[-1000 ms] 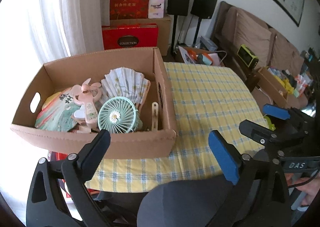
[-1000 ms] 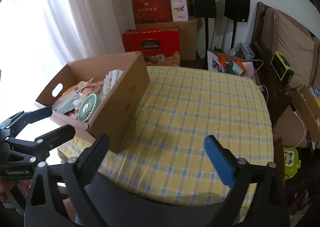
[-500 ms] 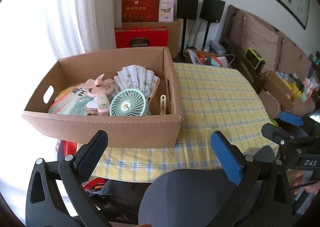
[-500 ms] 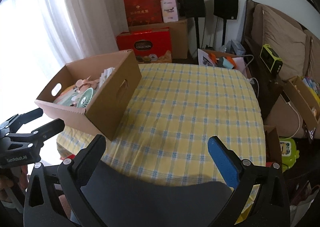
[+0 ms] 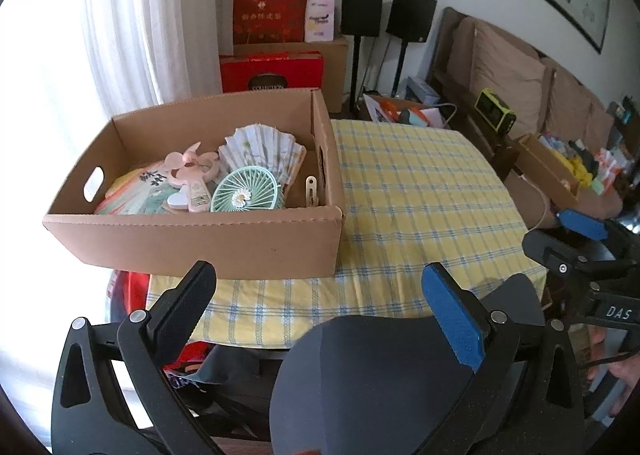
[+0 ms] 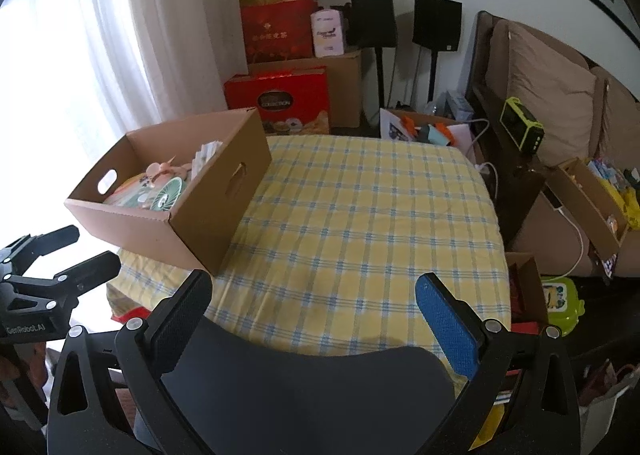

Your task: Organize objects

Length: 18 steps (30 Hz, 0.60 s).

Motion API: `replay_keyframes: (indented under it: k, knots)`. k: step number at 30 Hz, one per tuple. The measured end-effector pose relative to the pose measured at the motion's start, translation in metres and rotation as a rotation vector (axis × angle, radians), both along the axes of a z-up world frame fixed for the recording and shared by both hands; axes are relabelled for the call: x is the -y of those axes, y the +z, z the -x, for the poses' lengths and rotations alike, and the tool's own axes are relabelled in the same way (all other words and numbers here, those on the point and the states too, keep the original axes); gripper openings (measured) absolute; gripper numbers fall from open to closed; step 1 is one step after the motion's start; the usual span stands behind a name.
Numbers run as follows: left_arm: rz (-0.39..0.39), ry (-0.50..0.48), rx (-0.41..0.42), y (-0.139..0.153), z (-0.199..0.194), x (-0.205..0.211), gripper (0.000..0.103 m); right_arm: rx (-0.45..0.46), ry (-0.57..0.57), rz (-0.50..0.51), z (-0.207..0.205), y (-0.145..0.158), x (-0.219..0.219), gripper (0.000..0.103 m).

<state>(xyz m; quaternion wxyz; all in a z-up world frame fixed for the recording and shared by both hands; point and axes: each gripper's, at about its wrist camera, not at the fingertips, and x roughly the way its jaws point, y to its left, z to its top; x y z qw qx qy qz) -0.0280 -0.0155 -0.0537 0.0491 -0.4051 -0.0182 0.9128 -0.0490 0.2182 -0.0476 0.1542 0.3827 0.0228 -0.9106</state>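
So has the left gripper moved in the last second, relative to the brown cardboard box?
Yes. The left gripper has pulled back from the brown cardboard box; its fingertips overlapped the box's near wall earlier and now sit below it.

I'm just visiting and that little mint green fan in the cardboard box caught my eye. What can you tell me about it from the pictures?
The mint green fan is small and looks plastic, with a round grille of thin radiating spokes and a white daisy at its hub. It lies tilted, face up, inside the open cardboard box, near the front wall. A pink handheld fan lies against its left side and an opened paper folding fan lies just behind it. Its base is hidden. Neither gripper touches it.
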Motion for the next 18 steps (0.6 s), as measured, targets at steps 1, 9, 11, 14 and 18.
replay_keyframes:
  k: [1, 9, 11, 14, 18]
  knots:
    - [-0.001, 0.002, -0.004, 0.0006, -0.001, -0.0001, 0.103, -0.002, -0.001, -0.002, -0.0013, 0.0005, -0.0004, 0.103]
    - [0.002, 0.02, -0.008, 0.005, -0.0035, 0.0, 0.103, -0.016, -0.015, -0.008, -0.0079, 0.0042, -0.0045, 0.103]
    - [0.004, 0.022, -0.011, 0.0063, -0.0031, 0.0, 0.103, -0.016, -0.014, -0.007, -0.0088, 0.0047, -0.0046, 0.103]
    - [0.012, 0.025, -0.013, 0.0065, -0.0032, -0.0009, 0.103, -0.018, -0.014, -0.007, -0.0085, 0.0046, -0.0044, 0.103]
    - [0.011, 0.03, -0.007, 0.0051, -0.0027, -0.0005, 0.103, -0.022, -0.013, -0.007, -0.0098, 0.0063, -0.0048, 0.103]
